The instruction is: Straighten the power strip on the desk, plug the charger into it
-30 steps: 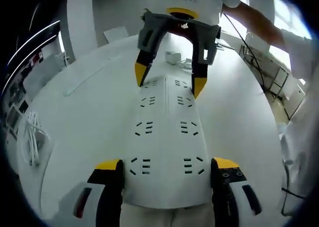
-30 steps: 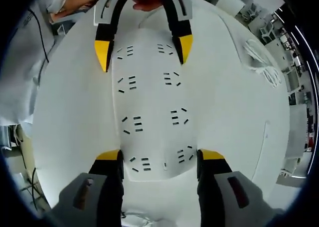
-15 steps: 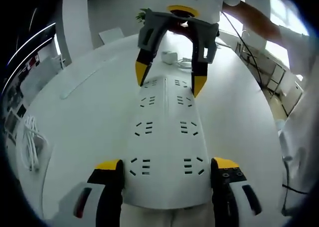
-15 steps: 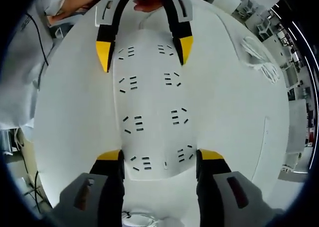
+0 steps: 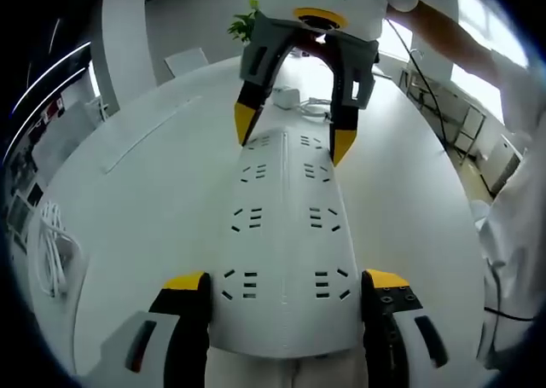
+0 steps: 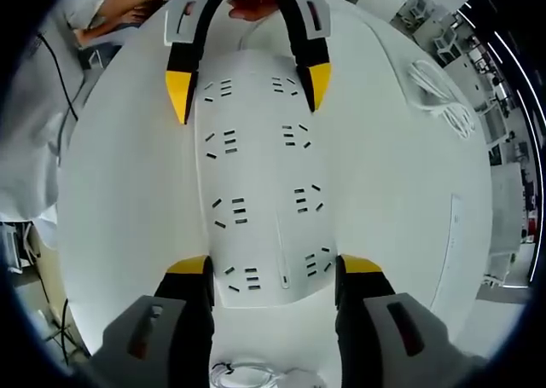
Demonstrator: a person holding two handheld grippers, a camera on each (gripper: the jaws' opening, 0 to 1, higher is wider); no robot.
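Pretty bright and even all round, with daylight blowing out the window at upper right in the left gripper view. Soft shadows only on the white desk. Sharp in the middle, heavy fisheye bending near the edges.

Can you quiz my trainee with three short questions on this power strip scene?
1. True or false: the left claw and the right claw stand at opposite ends of the power strip, each with its jaws either side of it.
2. Multiple choice: in the left gripper view, where does the coiled white cable lie on the desk?
A. On top of the power strip
B. Off to the left, apart from the strip
C. Between the right claw's jaws
3. Fill in: the small white block beyond the strip's far end, beside loose cable, looks like the ____.

Key: 1 true; 2 B; 3 charger.
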